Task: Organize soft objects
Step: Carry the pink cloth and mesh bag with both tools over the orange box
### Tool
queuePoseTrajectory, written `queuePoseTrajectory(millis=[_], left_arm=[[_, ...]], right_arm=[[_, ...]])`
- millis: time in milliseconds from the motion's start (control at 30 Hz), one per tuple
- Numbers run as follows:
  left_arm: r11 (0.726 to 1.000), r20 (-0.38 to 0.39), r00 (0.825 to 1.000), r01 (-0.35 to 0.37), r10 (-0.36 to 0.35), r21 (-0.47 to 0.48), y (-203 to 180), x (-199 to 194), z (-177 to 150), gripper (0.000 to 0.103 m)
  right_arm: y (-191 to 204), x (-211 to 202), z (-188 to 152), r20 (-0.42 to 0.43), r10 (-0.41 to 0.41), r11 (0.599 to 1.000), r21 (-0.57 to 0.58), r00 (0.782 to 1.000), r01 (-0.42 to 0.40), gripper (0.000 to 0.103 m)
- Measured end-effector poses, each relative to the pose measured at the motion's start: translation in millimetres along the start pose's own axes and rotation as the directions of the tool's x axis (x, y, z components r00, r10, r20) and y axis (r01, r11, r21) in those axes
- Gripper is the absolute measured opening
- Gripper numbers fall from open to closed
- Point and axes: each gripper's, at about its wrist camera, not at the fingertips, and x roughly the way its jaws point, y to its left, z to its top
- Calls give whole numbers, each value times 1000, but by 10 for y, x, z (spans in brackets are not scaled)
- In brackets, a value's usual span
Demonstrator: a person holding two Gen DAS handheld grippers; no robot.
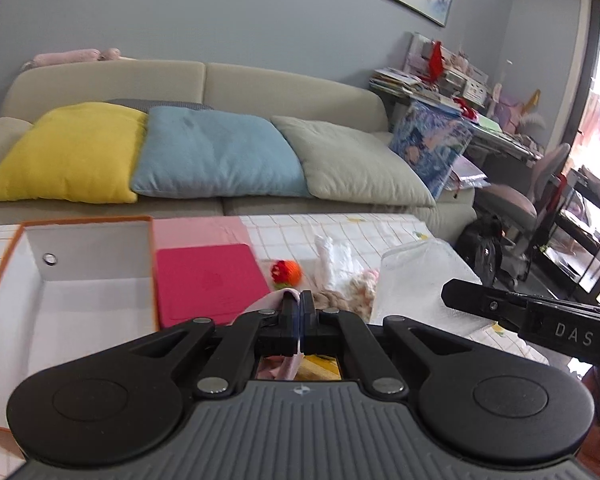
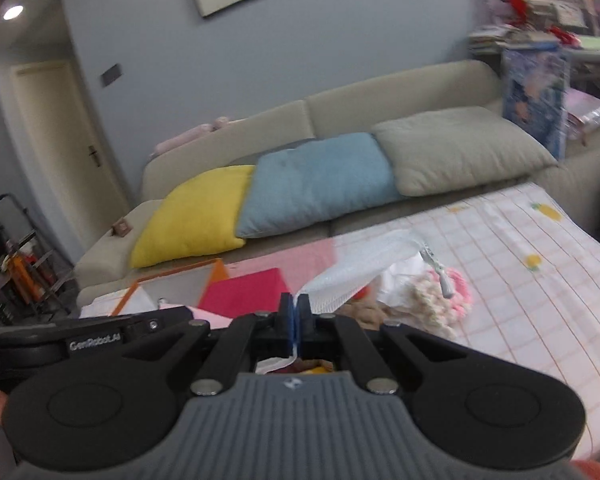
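My left gripper (image 1: 301, 303) is shut on a thin pink cloth (image 1: 274, 298) that pokes out above and below its fingers. My right gripper (image 2: 296, 307) is shut on the edge of a white mesh bag (image 2: 360, 264), which lifts up to the right; the bag also shows in the left wrist view (image 1: 416, 280). Under the bag lie soft toys: a cream and pink knitted bundle (image 2: 440, 300) and a brown plush (image 2: 364, 312). A small orange and red knitted ball (image 1: 287, 272) and a white cloth (image 1: 332, 260) lie on the table.
An open orange-rimmed white box (image 1: 80, 280) stands at the left, with a red flat lid (image 1: 208, 280) beside it. The checked tablecloth (image 2: 540, 280) covers the table. A sofa with yellow (image 1: 68, 152), blue and grey cushions is behind. A cluttered desk and chair stand at the right.
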Motion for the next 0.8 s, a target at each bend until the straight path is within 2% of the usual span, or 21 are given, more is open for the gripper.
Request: queuePoseTrajectory(millis=[233,500,700,800], left_arm=[[993,38,993,-111,113,-44,372,-321,65,0],[972,41,977,-204,210,-114,874,-495,131,0],[962,-11,969,-248,249,-112,1155,-400,142,0],[957,-45,966,-259,255,-129,1304,-298,81,0]], right_arm=[[615,134,69,-53,142,977,-151,988,-148,0],[1331,446,111,-118,246,898,-346,962,-272,0],[1647,867,74,-197,257,853,-413,946,-318,0],[1729,1112,15,-253,221,855,-414,942,-312,0]])
